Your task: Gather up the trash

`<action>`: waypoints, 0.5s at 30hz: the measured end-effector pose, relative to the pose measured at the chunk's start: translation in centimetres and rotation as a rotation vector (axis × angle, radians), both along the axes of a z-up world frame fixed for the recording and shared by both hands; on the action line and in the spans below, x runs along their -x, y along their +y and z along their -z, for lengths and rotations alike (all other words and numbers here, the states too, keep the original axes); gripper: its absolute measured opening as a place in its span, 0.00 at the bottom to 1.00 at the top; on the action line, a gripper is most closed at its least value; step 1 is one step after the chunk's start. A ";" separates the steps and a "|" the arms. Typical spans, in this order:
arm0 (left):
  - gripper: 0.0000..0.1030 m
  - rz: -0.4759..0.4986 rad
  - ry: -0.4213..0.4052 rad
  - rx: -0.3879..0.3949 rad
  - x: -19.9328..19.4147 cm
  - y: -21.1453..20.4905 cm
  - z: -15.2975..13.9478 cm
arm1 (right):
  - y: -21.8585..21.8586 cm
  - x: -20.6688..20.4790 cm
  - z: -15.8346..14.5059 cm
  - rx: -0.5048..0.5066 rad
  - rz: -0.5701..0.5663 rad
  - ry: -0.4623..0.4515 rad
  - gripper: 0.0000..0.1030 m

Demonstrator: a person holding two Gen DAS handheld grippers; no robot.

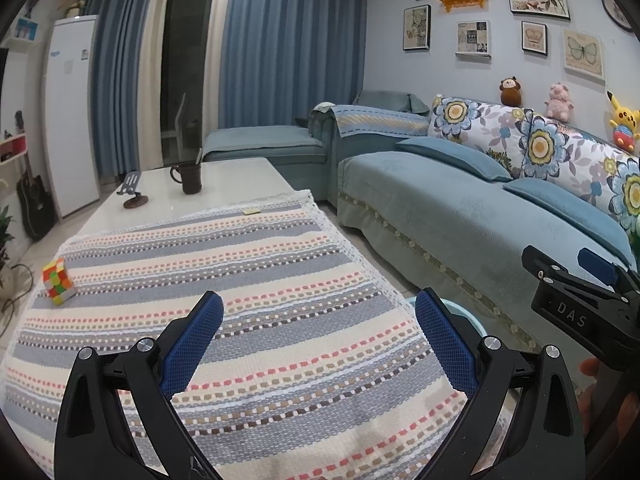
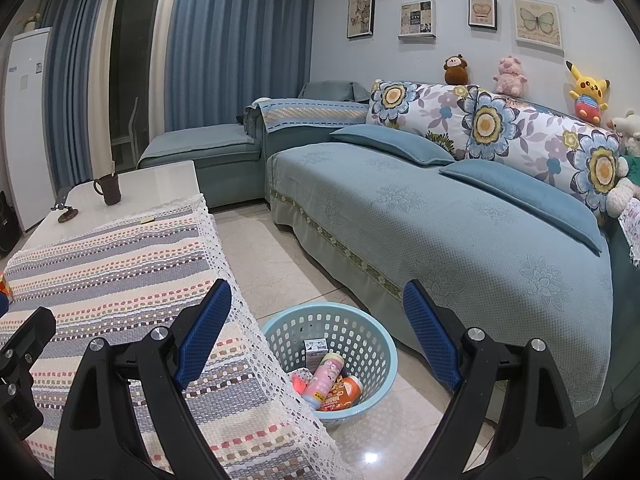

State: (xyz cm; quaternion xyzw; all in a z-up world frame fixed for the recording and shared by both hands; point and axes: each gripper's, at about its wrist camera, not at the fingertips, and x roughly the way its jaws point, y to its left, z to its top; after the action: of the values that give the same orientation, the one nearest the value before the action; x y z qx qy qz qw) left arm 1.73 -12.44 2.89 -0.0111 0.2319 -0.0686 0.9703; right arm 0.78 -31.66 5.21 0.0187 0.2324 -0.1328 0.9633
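Observation:
A light blue perforated basket [image 2: 372,360] stands on the floor between the table and the sofa. It holds a pink bottle [image 2: 324,378], an orange packet [image 2: 346,390] and a small carton [image 2: 316,348]. My right gripper [image 2: 316,340] is open and empty, above the basket and the table's edge. My left gripper [image 1: 318,344] is open and empty over the striped tablecloth [image 1: 224,272]. The basket's rim [image 1: 466,312] shows behind its right finger. The right gripper [image 1: 576,292] shows at the right in the left wrist view. A small yellowish scrap [image 1: 252,211] lies at the cloth's far edge.
A Rubik's cube [image 1: 58,282] sits at the cloth's left edge. A dark mug [image 1: 188,178] and a phone stand [image 1: 134,192] are on the bare white tabletop beyond. The blue sofa [image 2: 440,216] runs along the right, with plush toys on its back.

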 end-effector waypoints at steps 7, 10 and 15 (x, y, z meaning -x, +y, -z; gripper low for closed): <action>0.91 -0.010 -0.009 -0.027 0.0 -0.3 0.1 | -0.2 0.0 0.2 -0.003 0.004 0.005 0.81; 0.92 -0.009 0.006 -0.017 -0.1 -0.2 0.1 | -0.3 0.0 0.2 -0.006 0.003 0.006 0.81; 0.92 -0.001 -0.006 -0.027 0.0 -0.2 0.0 | -0.4 0.0 0.2 -0.005 0.003 0.006 0.81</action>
State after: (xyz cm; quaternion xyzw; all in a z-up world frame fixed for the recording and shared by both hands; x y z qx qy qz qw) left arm 1.68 -12.66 2.89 0.0020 0.2301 -0.0649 0.9710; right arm 0.80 -32.03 4.98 0.0210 0.2355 -0.1336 0.9624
